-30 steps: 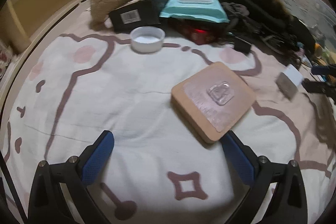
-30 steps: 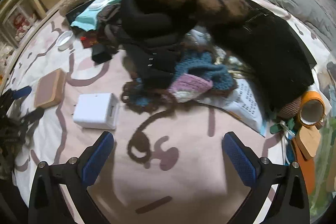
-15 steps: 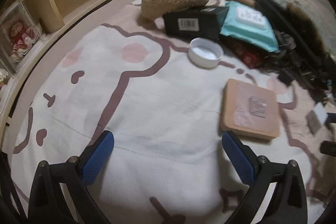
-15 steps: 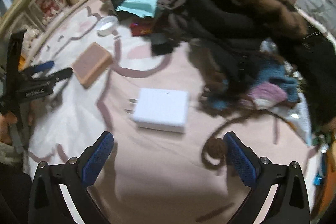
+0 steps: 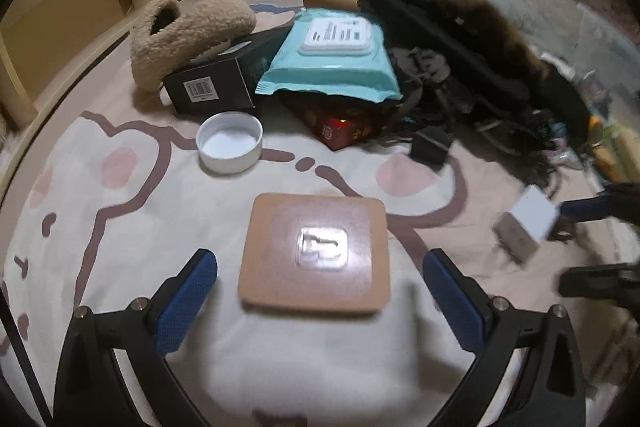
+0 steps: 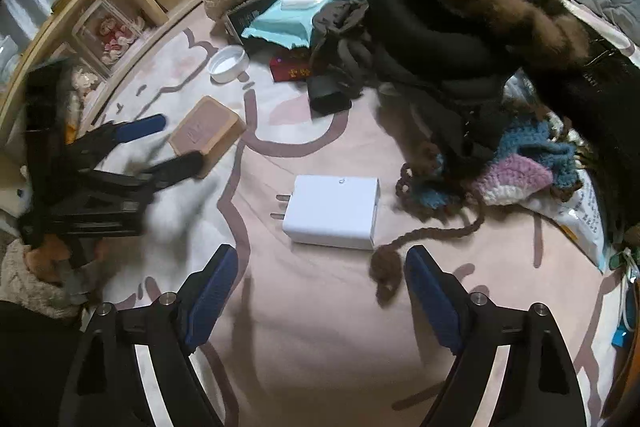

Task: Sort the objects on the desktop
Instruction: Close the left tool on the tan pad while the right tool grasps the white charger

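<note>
Left gripper (image 5: 320, 301): blue pads spread wide, nothing pinched. The tan square block (image 5: 316, 253) lies flat on the patterned blanket (image 5: 120, 239), its near edge reaching in between the pads but touching neither. Judged: lined up to straddle the block for a pick.

Right gripper (image 6: 322, 291): jaws closing, nothing between them. The white charger (image 6: 334, 211) rests just ahead of the tips, prongs toward the left of the view, clear of both pads. A brown yarn cord (image 6: 436, 231) ends in a pompom beside the right pad; it could snag on a grab.

Outward, left wrist view: white jar lid (image 5: 230, 141) open side up beyond the block, then a heap of black box (image 5: 212, 83), teal wipes pack (image 5: 332, 61) leaning on it, fuzzy tan bag (image 5: 188, 27), red packet (image 5: 344, 131). Loose pieces lie apart on open blanket, likely easier first picks than the heap.

View differences: the left view alone shows the clear plastic hook stuck on the block's top. The right view alone shows the crocheted blue and pink piece (image 6: 520, 167), the fur-trimmed black coat (image 6: 460, 7), and the left gripper from the side, blurred, flanking the block's near corner. The charger appears in the left view only as a blur at right.
</note>
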Available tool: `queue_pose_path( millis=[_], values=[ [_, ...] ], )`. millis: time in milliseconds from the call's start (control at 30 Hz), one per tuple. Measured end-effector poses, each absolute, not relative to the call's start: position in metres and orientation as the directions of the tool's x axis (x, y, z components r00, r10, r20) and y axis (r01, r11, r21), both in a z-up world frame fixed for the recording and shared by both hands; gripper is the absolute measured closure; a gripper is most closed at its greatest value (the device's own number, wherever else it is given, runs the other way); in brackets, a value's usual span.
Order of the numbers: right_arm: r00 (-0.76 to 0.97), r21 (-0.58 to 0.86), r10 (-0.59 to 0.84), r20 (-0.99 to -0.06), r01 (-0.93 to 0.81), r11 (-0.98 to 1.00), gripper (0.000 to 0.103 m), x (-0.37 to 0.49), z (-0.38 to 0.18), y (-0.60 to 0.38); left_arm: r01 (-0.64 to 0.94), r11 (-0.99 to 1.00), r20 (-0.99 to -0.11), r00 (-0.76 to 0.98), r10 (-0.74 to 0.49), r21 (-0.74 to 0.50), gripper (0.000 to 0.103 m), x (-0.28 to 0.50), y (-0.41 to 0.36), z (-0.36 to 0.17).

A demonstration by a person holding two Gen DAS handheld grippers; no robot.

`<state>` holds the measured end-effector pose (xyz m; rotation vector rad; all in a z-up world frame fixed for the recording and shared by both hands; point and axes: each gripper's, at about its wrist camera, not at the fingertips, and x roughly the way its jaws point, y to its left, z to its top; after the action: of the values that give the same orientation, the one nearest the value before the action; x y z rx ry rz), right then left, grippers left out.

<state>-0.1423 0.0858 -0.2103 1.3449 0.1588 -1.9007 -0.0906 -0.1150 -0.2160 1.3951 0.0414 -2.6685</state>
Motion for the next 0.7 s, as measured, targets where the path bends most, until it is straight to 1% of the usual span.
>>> queue_pose_path(
  millis=[133, 267, 500, 633, 700],
  values=[
    [-0.102, 0.4, -0.601, -0.792, 0.658, -0.638, 0.016, -0.141, -0.201, 0.089, 0.142, -0.99, -0.836, -0.539, -0.099, 0.026, 0.001, -0.102, -0.115, -0.229],
    [-0.087, 0.433, -0.634, -0.769, 0.658, -0.616, 0.016, -0.14, -0.199, 0.086, 0.148, -0.989, -0.834, -0.544, -0.093, 0.014, 0.001, -0.102, -0.119, -0.234],
    [-0.081, 0.446, -0.629, -0.773, 0.636, -0.63, 0.016, -0.144, -0.21, 0.077, 0.148, -0.989, -0.829, -0.552, -0.085, 0.003, 0.001, -0.101, -0.12, -0.238],
    [-0.028, 0.492, -0.623, -0.782, 0.586, -0.644, 0.016, -0.149, -0.232, 0.077, 0.146, -0.989, -0.826, -0.558, -0.076, -0.008, 0.002, -0.102, -0.122, -0.238],
    [-0.044, 0.456, -0.606, -0.794, 0.616, -0.642, 0.016, -0.146, -0.234, 0.074, 0.145, -0.989, -0.824, -0.562, -0.077, -0.007, 0.001, -0.102, -0.121, -0.238]
  ],
)
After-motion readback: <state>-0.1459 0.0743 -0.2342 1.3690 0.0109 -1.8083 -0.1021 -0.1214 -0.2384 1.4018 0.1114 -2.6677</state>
